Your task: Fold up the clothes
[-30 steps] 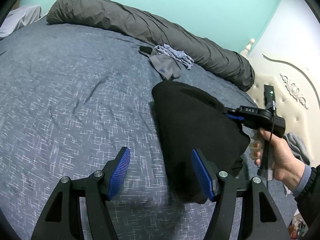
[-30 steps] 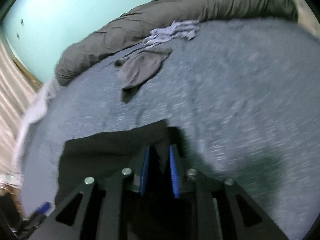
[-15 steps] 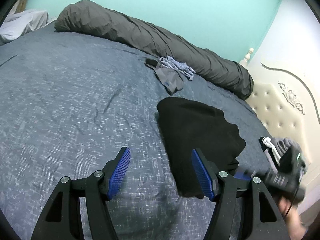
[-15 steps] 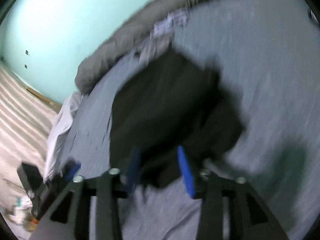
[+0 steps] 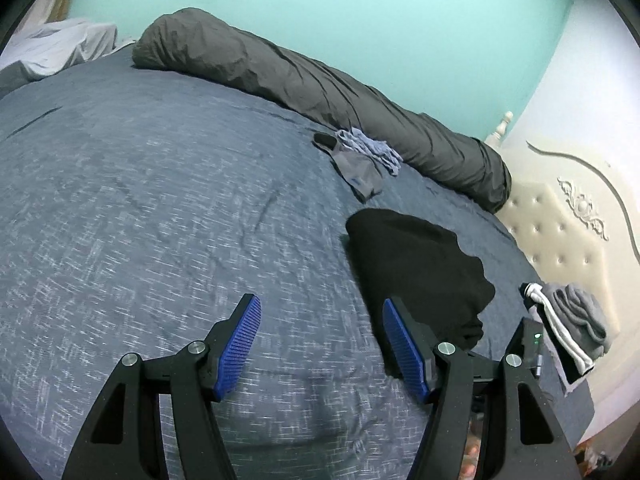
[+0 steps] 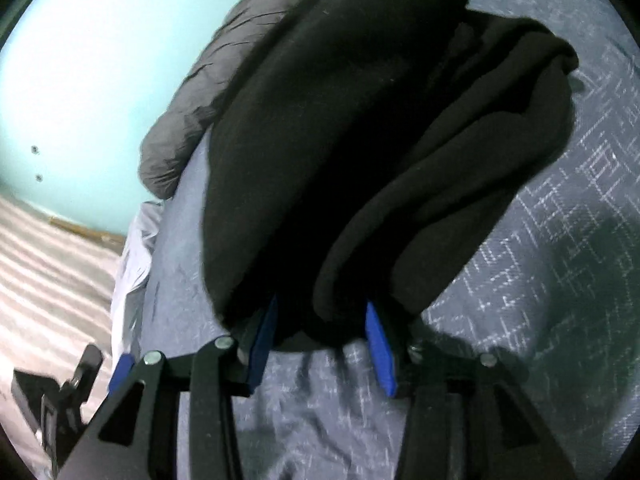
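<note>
Dropped low since a second ago, right gripper (image 6: 320,344), jaws opening around black garment's (image 6: 360,140) edge, should bite all layers; left gripper (image 5: 320,344) gapes empty.

This was a bedroom in a home. A wide bed (image 5: 160,220) under a blue-grey cover filled most of the view, with a rolled dark grey duvet (image 5: 320,88) along its far edge and a cream tufted headboard (image 5: 560,240) with carved trim at one end. Loose clothes (image 5: 360,160) lay on the cover, and the wall (image 5: 360,12) behind was painted pale mint green.
</note>
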### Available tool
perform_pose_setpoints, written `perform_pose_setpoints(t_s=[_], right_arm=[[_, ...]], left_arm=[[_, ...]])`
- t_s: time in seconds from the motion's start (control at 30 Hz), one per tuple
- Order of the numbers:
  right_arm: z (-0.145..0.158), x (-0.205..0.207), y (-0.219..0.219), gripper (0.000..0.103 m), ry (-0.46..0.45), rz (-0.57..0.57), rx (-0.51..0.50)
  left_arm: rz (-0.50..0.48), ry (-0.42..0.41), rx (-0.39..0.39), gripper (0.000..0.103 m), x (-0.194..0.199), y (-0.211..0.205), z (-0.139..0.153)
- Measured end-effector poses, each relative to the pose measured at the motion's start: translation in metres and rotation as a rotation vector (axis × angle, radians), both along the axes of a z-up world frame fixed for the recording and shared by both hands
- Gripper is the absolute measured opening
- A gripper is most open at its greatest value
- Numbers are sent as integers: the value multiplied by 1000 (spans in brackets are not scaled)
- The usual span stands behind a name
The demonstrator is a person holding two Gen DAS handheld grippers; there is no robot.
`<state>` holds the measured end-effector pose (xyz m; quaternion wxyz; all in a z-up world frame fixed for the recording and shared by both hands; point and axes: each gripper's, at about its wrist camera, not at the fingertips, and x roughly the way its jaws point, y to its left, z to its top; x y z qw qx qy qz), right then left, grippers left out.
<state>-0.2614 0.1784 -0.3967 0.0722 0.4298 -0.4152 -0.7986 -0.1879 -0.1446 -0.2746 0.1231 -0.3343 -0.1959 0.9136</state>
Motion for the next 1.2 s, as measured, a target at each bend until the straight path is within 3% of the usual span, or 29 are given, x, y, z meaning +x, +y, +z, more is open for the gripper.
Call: perform_pose_setpoints(t_s=[0.03, 0.1, 0.3, 0.57, 1.0, 1.2], right_arm=[[-1, -2, 0, 43, -3, -2, 7], [0, -4, 1, 22, -5, -3, 40], [13, 1, 2, 7, 41, 8, 99], [29, 17, 17, 5, 79, -1, 125], [46, 64, 80, 5, 63, -90, 223], [50, 67, 115, 5, 51, -128, 286]], left_arm=[[4, 1, 3, 68, 1, -2, 0], [5, 3, 2, 68, 3, -4, 1], [0, 7, -4, 68, 6, -4, 3], [-30, 22, -17, 68, 12, 6, 10], [-74, 40, -33, 68, 25, 25, 16], [-100, 47, -31, 68, 24, 42, 19]])
